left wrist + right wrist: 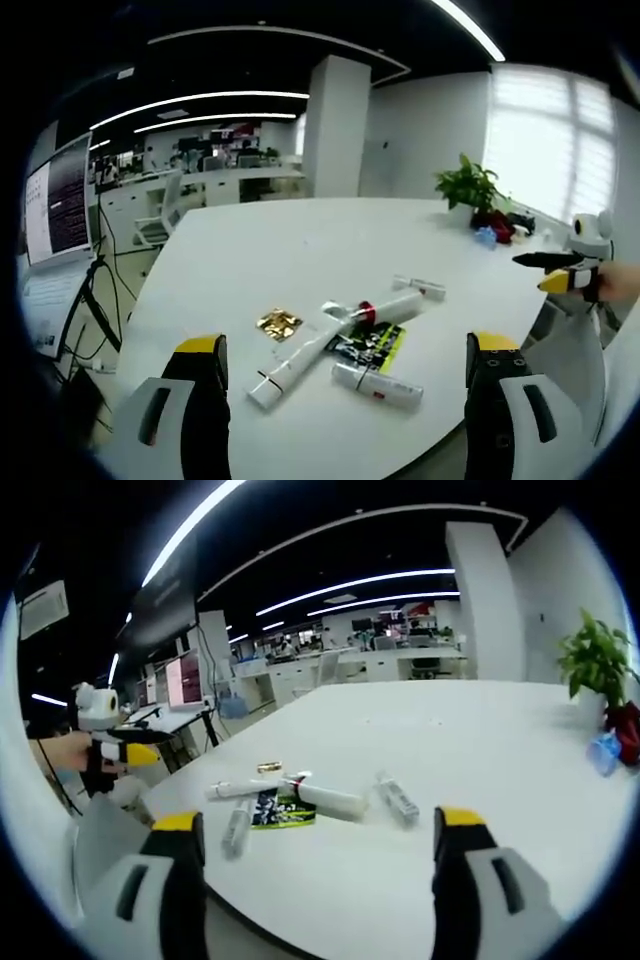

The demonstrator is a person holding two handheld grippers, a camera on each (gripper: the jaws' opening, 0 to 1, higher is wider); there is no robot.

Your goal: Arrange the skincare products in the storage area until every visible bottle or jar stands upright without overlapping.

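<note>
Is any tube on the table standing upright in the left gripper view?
No, the long white tube and the shorter tube both lie flat on the white table.

The left gripper (345,385) is built with two broad jaws of white plastic with black inner parts. Each jaw is finished with a yellow tip, and a dark oval slot is set in each white shell. The right gripper (318,855) is made in the same way: white shells, black inner faces, yellow caps on the tips. In the right gripper view the left gripper is seen from the side, with black narrow jaws and a yellow block behind them.
</note>
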